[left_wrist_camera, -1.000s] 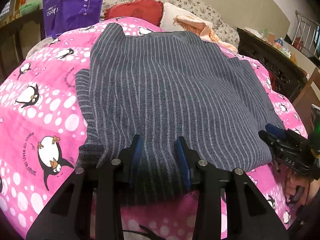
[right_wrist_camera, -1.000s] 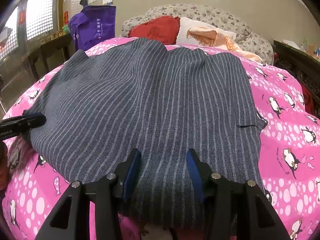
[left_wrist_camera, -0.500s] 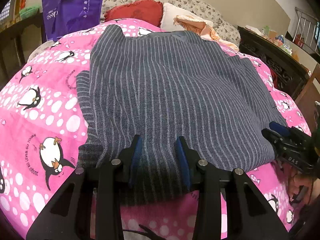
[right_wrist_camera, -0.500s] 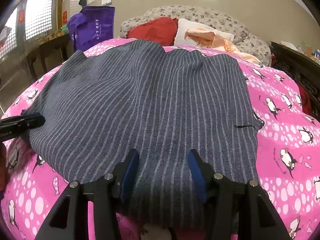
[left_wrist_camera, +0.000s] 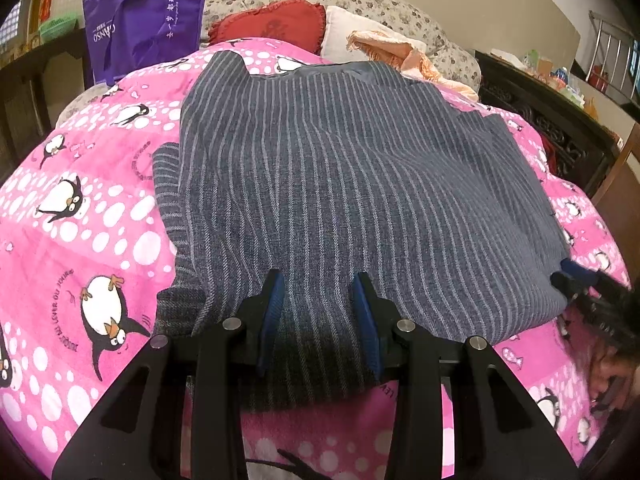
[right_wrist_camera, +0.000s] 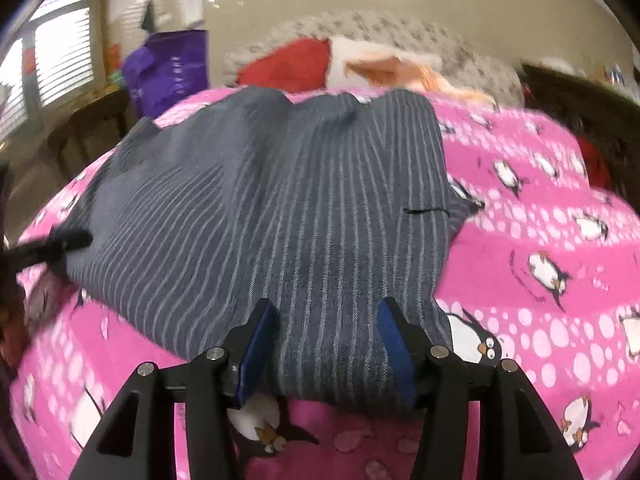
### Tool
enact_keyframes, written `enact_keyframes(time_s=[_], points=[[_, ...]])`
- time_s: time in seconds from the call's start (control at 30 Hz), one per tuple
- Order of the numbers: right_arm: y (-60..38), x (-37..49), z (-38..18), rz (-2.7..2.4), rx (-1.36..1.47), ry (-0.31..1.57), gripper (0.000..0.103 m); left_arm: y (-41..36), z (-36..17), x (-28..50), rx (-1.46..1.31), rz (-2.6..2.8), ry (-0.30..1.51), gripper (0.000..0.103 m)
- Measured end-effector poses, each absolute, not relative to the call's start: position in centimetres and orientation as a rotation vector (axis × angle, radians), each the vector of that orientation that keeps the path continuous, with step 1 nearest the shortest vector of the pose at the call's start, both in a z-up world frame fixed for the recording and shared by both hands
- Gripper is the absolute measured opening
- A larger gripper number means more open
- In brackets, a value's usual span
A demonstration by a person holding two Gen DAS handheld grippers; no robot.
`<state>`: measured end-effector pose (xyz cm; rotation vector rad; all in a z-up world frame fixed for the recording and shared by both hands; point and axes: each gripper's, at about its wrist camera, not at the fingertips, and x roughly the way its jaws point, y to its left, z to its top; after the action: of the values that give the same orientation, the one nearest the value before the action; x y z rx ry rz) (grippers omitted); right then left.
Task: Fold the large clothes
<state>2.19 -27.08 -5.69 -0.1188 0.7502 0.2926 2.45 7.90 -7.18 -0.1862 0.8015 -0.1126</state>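
Left wrist view, sharp: striped grey garment [left_wrist_camera: 340,184] spread flat on pink penguin blanket [left_wrist_camera: 80,208], near hem toward both cameras, collar at the far end by the pillows [left_wrist_camera: 272,26]. Left gripper [left_wrist_camera: 316,304] released, pads apart, hem lying between them, not pinched. Right gripper [right_wrist_camera: 326,336] likewise released over the hem's other corner; jaws just been opening, cloth between them yet unpressed

Judged step: taking hold of the near hem for a fold toward the collar. Recommended: lower both pairs of fingers onto the hem edge, pinch every layer, close at matching spots near each corner, lift together and level, keep the hem taut so the stripes stay straight, lay edge on edge

Differences between views: left wrist alone shows a tucked sleeve [left_wrist_camera: 168,184] poking out along the garment's left side, worth checking before lifting. Right wrist view, blurred, alone shows clearly a short dark mark [right_wrist_camera: 426,211] near the right edge and bare blanket beyond it
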Motion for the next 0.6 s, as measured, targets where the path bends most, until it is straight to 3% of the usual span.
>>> enact_keyframes(time_s=[0.13,0.17,0.2,0.23,0.43,0.6], points=[[-26.5,2.3,-5.9,0.281,-0.152,0.746,0.058,10.5,-3.3,1.8,-0.167,-0.079,0.728,0.038],[-26.5,2.3,-5.9,0.279,-0.156,0.742,0.058,11.4,-2.6,1.9,-0.154,-0.044,0.715,0.046],[-26.6,2.3,-6.0,0.283,-0.148,0.740,0.058,12.9,-2.2,2.3,-0.147,0.010,0.710,0.068],[-26.7,2.2,-6.0,0.288,-0.137,0.739,0.058,14.0,-2.2,2.8,-0.149,0.046,0.715,0.077],[-27.1,2.3,-6.2,0.304,-0.105,0.739,0.058,17.9,-5.3,8.6,-0.319,-0.001,0.943,0.076],[-27.0,2.3,-6.2,0.308,-0.098,0.741,0.059,17.5,-6.9,10.9,-0.487,-0.129,0.981,0.079]])
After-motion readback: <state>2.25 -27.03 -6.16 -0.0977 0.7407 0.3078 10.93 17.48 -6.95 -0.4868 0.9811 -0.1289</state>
